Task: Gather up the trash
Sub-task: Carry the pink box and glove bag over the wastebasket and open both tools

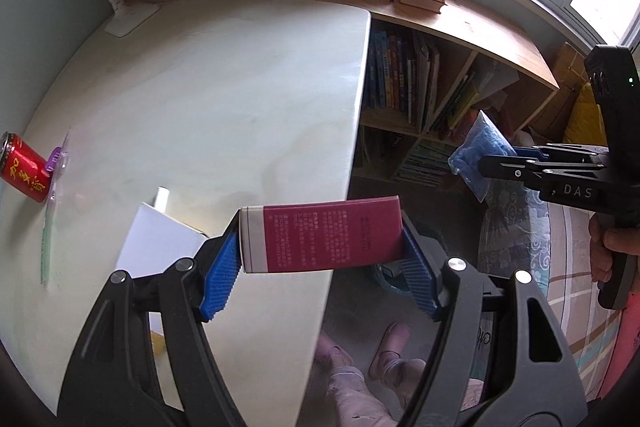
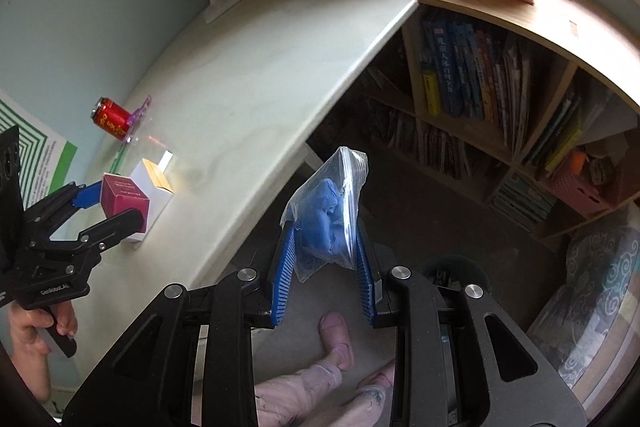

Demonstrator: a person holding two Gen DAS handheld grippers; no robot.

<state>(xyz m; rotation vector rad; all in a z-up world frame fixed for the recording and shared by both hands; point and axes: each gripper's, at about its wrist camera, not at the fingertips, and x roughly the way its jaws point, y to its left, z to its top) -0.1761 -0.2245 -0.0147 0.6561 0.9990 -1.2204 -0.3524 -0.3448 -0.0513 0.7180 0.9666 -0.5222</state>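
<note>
My left gripper [image 1: 320, 239] is shut on a maroon carton [image 1: 320, 237], held by its ends above the table's right edge; it also shows in the right wrist view [image 2: 124, 197]. My right gripper [image 2: 324, 239] is shut on a clear plastic bag of blue material [image 2: 326, 215], held over the floor to the right of the table; the bag also shows in the left wrist view [image 1: 478, 151]. A red can [image 1: 24, 167] lies on its side at the table's left, next to a clear plastic wrapper [image 1: 56, 179]. A white box [image 1: 160, 243] stands on the table behind the carton.
The pale table [image 1: 224, 87] ends in a rounded right edge. Bookshelves [image 1: 420, 87] full of books line the wall beyond it. A dark bin [image 2: 456, 271] stands on the floor under my right gripper. The person's legs and pink slippers [image 1: 390, 347] are below.
</note>
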